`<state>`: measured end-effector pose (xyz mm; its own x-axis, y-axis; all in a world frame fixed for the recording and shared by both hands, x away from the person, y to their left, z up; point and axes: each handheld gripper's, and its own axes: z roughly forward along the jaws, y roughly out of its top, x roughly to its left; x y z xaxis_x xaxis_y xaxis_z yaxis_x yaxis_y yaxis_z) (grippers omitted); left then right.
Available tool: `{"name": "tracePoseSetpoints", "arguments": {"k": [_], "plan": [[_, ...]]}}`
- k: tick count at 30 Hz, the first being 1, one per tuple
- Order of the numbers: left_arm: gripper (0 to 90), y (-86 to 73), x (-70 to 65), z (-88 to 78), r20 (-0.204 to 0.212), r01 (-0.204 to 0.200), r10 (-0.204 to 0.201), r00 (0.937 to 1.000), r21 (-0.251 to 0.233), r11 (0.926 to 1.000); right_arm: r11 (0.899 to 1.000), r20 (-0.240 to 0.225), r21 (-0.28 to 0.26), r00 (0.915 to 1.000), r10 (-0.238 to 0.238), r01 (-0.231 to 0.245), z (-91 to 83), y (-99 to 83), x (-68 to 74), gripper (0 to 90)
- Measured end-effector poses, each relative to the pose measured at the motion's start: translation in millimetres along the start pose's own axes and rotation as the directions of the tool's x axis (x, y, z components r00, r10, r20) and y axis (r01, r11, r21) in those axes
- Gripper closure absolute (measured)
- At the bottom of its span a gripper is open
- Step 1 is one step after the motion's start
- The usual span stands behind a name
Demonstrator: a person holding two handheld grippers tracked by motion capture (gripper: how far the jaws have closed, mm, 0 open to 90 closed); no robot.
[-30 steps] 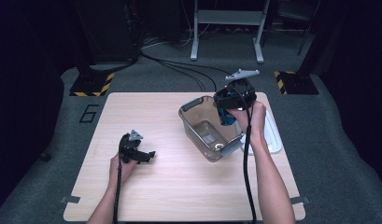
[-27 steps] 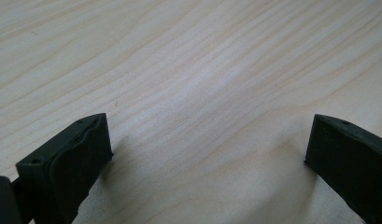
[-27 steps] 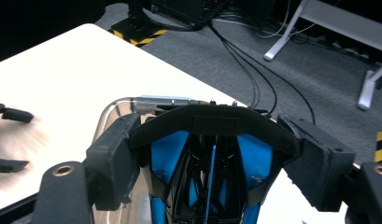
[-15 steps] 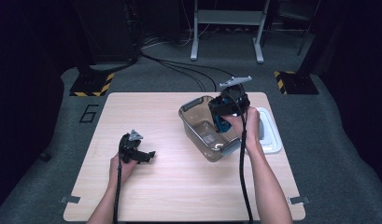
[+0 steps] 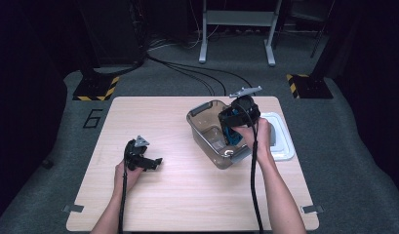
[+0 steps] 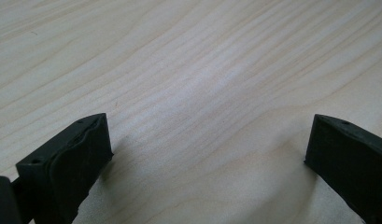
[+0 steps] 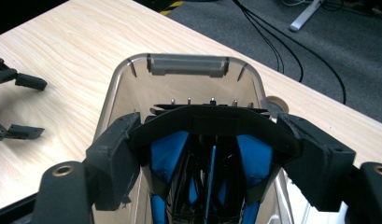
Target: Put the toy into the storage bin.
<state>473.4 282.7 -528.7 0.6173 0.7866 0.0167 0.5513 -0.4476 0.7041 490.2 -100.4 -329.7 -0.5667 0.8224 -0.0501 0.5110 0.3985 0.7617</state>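
My right gripper (image 5: pixel 232 127) hangs over a clear plastic bin (image 5: pixel 203 126) and is shut on a black object with blue pads (image 5: pixel 229 135), whose lower end dips inside the bin. In the right gripper view both jaws press on the sides of the black-and-blue object (image 7: pixel 212 135), with the bin's grey handle (image 7: pixel 186 65) beyond it; the right gripper (image 7: pixel 214 154) points down into the bin. My left gripper (image 5: pixel 154 163) lies on the wooden table (image 5: pixel 177 195) at the left, open. The left gripper (image 6: pixel 207 158) has only bare wood between its jaws.
A white lid (image 5: pixel 281 139) lies flat to the right of the bin, by the table's right edge. Cables run across the grey floor (image 5: pixel 187 73) behind the table. Yellow-black striped feet (image 5: pixel 94 88) stand at the far corners.
My right gripper has sunk and shifted slightly left, carrying the black-and-blue object down into the bin. The left gripper has stayed where it was.
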Motion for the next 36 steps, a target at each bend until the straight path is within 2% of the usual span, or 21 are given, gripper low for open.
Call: {"name": "tracePoseSetpoints", "arguments": {"k": [21,29,36], "plan": [[0.2,0.0,0.0,0.0,0.0,0.0,0.0,1.0,0.0,1.0,0.997,-0.017,0.059,0.9986,0.05,-0.048,31.6,-30.6,-5.2,24.0],[0.2,0.1,0.1,-0.1,-0.001,-0.002,0.002,1.0,0.0,1.0,0.994,-0.024,0.104,0.9985,0.049,-0.046,42.8,-41.2,-4.6,24.0],[0.2,0.0,0.0,0.0,0.0,0.0,0.0,1.0,0.0,1.0,0.989,-0.033,0.139,0.9984,0.046,-0.041,45.5,-44.4,-2.4,24.0]]}}
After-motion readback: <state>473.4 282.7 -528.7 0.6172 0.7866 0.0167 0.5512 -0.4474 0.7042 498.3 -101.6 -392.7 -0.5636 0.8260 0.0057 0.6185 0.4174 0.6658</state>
